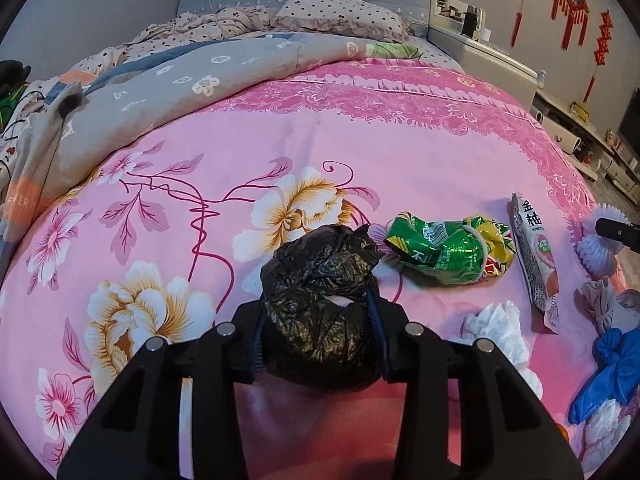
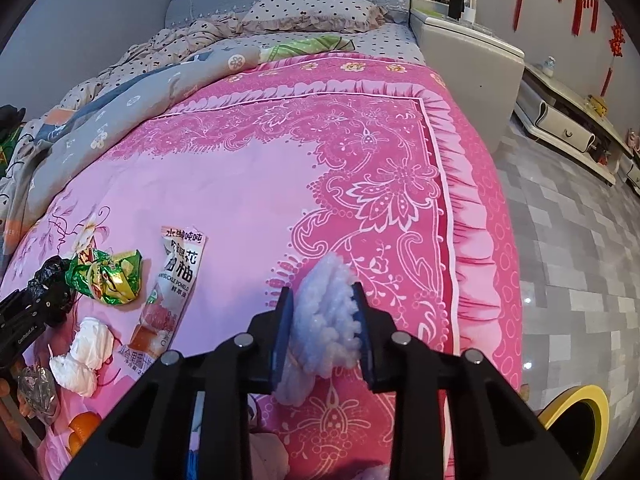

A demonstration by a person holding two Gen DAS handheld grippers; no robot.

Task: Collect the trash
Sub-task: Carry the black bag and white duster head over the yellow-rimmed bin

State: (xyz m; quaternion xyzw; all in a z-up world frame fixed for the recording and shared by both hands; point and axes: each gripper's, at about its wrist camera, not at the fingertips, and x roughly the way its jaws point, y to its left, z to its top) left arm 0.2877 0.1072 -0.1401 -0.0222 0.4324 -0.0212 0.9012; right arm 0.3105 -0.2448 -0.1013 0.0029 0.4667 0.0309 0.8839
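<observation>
Mid-collection: left gripper (image 1: pixel 318 344) clamped on crumpled black plastic bag (image 1: pixel 320 312), right gripper (image 2: pixel 322 334) clamped on foam fruit net (image 2: pixel 326 320). Next, probably carrying both to yellow-rimmed bin (image 2: pixel 580 432).

Both claws (image 1: pixel 318 328) (image 2: pixel 322 330) clamped on loads.
</observation>
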